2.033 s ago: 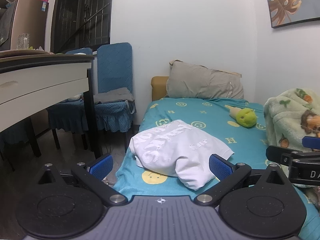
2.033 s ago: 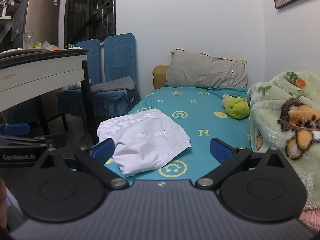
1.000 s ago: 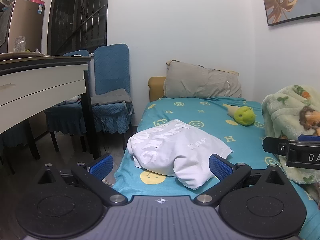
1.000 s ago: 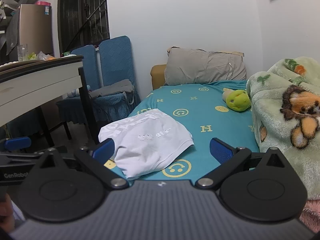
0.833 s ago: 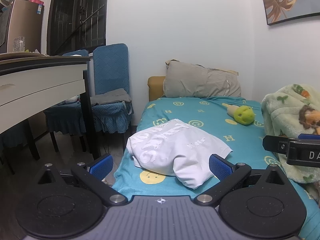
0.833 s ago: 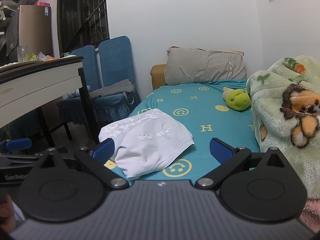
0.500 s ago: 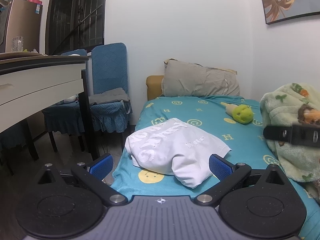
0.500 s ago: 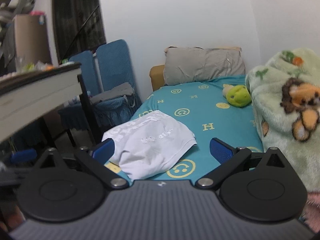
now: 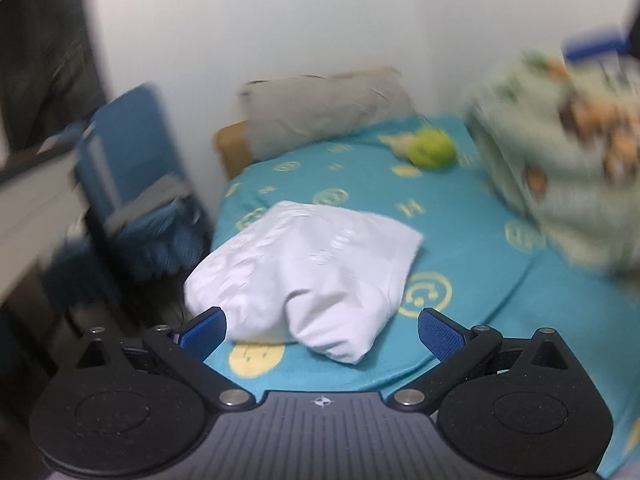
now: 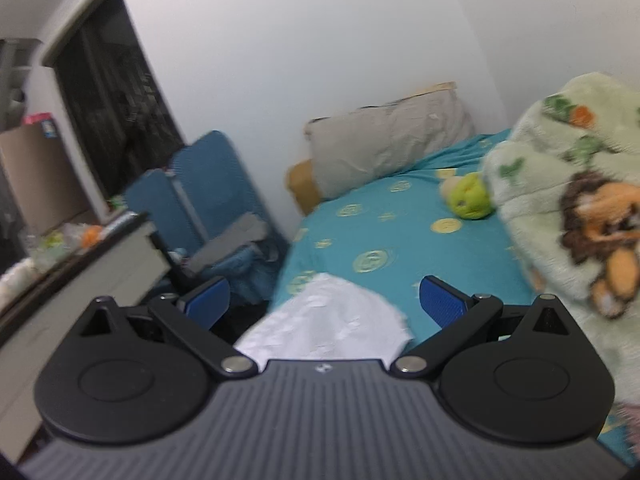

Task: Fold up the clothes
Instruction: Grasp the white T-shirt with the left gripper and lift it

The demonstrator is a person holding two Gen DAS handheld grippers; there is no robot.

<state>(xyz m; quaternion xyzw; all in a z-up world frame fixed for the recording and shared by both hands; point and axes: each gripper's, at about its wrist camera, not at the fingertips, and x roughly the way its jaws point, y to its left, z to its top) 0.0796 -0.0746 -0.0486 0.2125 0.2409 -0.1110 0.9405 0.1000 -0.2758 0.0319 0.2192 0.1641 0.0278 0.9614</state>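
Rolling and smearing sharply in both wrist views compared with half a second ago: swinging rather than hanging level, probably beginning an approach to the cloth.

Slanting across both views from 6 o'clock up toward 1 o'clock, the teal bed sheet with yellow smiley prints (image 9: 460,216). Crowding the 3 o'clock side, the pale green fleece blanket with a lion print (image 10: 560,184), blurring badly in the left view. Sinking toward 9 o'clock, the white desk with a dark top (image 10: 100,272), carrying clutter too soft to identify. Leaning at 10 o'clock, the blue fabric-covered chair (image 10: 208,184). Sitting at 12 o'clock against the wall, the grey rectangular pillow (image 9: 320,108).

Lying on the sheet by the bed's left edge, the white printed T-shirt (image 9: 312,256), bundled into a lumpy packet. Filling the centre of the left view, larger than before, just beyond the left gripper (image 9: 320,328). Dropping to 6 o'clock in the right view, half hiding behind the grey body of the right gripper (image 10: 325,304). Resting at 1 o'clock near the pillow, the round green plush toy (image 9: 432,152).

Standing spread wide, both pairs of blue-padded tongs, clasping nothing and touching nothing. Judging from that: no fold being worked yet, the packet possibly awaiting one more tuck.

Smudging at 1 o'clock in the left view, a dark-and-blue shape, too blurred to name. Failing to resolve, the shirt's lettering.
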